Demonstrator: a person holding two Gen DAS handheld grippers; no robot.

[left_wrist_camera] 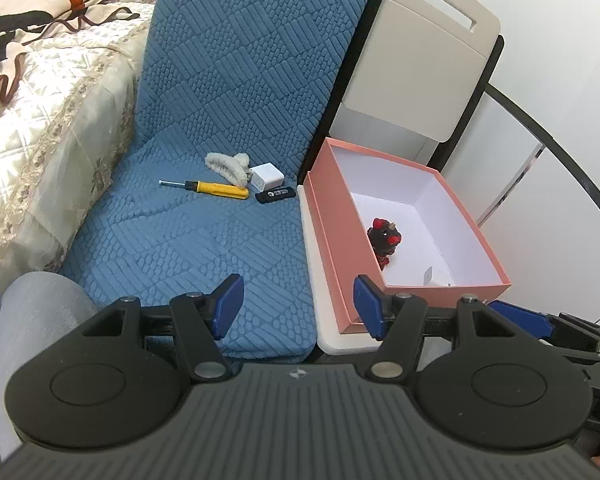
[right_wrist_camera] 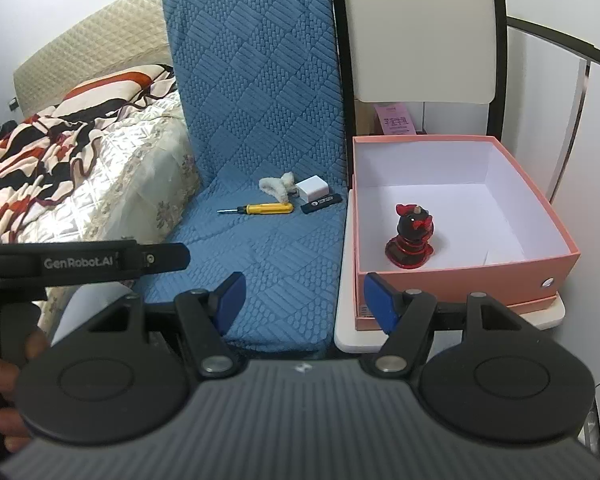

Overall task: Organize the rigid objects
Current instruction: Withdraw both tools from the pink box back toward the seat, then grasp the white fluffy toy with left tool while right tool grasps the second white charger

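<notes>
A yellow-handled screwdriver [left_wrist_camera: 210,188] [right_wrist_camera: 262,209], a white charger cube [left_wrist_camera: 267,176] [right_wrist_camera: 312,192], a black USB stick [left_wrist_camera: 274,195] [right_wrist_camera: 321,203] and a fluffy white hair claw [left_wrist_camera: 228,167] [right_wrist_camera: 278,186] lie together at the back of the blue seat cushion [left_wrist_camera: 188,248] [right_wrist_camera: 260,264]. A black-and-red figurine [left_wrist_camera: 385,240] [right_wrist_camera: 411,240] stands inside the open pink box [left_wrist_camera: 332,240] [right_wrist_camera: 556,216] to the right. My left gripper [left_wrist_camera: 298,306] and my right gripper [right_wrist_camera: 302,302] are both open and empty, held near the cushion's front edge, well short of the objects.
The pink box sits on a white chair seat [left_wrist_camera: 316,280] [right_wrist_camera: 346,320] with a beige backrest [left_wrist_camera: 420,64] [right_wrist_camera: 420,36]. A bed with a patterned blanket [left_wrist_camera: 40,80] [right_wrist_camera: 60,152] lies to the left. White cabinet doors [left_wrist_camera: 520,184] [right_wrist_camera: 580,120] stand on the right.
</notes>
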